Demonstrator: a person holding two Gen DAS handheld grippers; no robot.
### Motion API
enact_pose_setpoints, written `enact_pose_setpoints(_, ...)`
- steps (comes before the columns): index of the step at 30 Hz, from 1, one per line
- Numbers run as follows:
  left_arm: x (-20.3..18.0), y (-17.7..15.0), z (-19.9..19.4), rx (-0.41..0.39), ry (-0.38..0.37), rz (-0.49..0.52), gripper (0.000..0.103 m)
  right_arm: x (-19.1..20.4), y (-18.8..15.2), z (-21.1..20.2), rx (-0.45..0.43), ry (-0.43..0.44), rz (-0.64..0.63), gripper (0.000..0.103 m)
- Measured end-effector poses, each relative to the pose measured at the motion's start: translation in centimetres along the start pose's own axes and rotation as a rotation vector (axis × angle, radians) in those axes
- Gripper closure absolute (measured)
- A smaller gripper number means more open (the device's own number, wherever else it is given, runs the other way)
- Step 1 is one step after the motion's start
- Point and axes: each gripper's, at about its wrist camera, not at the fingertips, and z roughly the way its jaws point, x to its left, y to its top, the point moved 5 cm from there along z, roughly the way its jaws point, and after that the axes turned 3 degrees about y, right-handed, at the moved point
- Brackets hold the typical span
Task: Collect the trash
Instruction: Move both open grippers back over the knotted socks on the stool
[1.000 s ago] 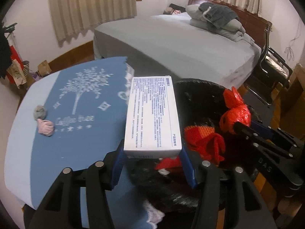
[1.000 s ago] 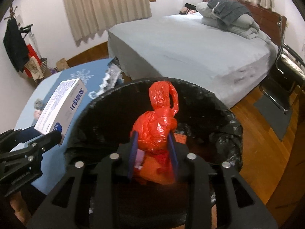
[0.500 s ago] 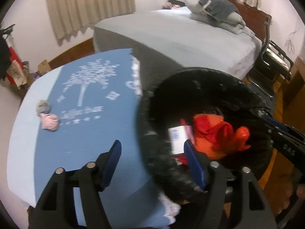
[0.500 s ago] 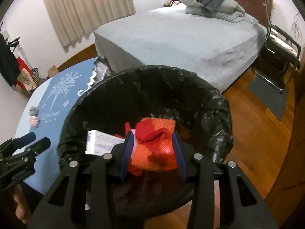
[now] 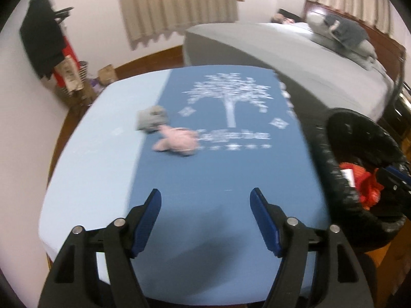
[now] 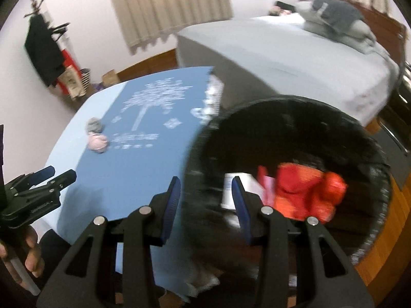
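My left gripper (image 5: 205,196) is open and empty above the near part of the blue tablecloth (image 5: 218,174). A pink crumpled wad (image 5: 177,142) and a grey wad (image 5: 152,117) lie on the cloth ahead of it. My right gripper (image 6: 206,184) is open and empty at the near rim of the black-lined trash bin (image 6: 372,138). Inside the bin lie a red plastic bag (image 6: 308,192) and a white box (image 6: 228,190). The bin also shows at the right of the left wrist view (image 5: 334,169). The left gripper shows at the left of the right wrist view (image 6: 51,174).
A bed with grey bedding (image 5: 295,43) stands behind the table and bin. A coat rack with dark clothes (image 5: 42,41) and bags stands at the far left wall. Wooden floor (image 6: 385,251) lies right of the bin.
Both grippers let go: the white box and the red bag dropped into the bin. Both grippers then swung left, the left one back over the table.
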Motion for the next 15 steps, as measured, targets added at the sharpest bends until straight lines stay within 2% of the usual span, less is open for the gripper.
enact_pose_setpoints(6,6.2,-0.6,0.5,-0.002,0.041,-0.059,0.032,6.7,1.5,2.9,0.005,0.065,-0.048,0.062)
enact_pose_setpoints(15,12.3,-0.6,1.4,-0.017,0.074,-0.120,0.032,14.3,2.8,6.9,0.016,0.102,-0.118,0.062)
